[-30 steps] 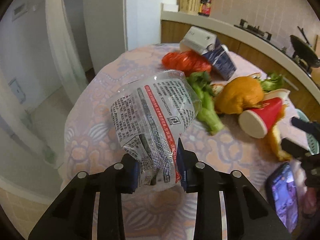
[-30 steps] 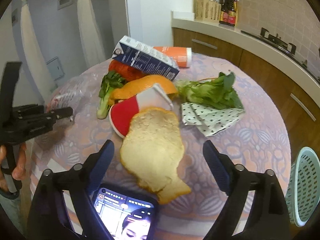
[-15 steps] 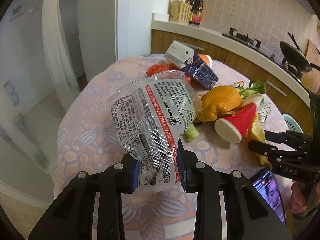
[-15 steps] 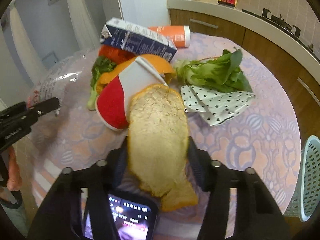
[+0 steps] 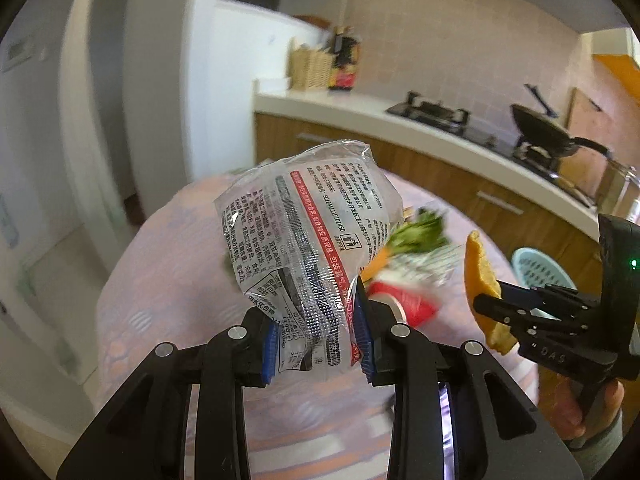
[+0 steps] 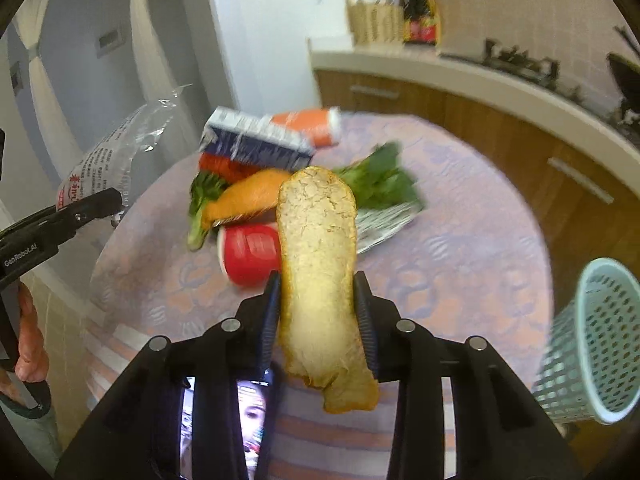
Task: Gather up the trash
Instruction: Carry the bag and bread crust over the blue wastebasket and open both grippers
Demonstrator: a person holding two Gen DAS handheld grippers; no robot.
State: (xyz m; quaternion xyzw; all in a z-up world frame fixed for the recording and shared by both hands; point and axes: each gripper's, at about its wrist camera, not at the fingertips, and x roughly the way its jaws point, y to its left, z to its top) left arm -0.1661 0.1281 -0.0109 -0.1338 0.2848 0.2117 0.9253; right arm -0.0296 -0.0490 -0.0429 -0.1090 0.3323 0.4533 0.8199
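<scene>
Round patterned table [image 6: 460,240] beside a wood-fronted kitchen counter [image 6: 500,80]

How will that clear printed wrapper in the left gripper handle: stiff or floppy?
The clear wrapper looks crinkled and thin, so probably floppy and light. It stands up above the left gripper, suggesting some film stiffness. Its glossy surface may slip.

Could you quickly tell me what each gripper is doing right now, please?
Left gripper: shut on the clear plastic wrapper.
Right gripper: its jaws have just been closing and now pinch the orange peel, lifted off the table.
</scene>
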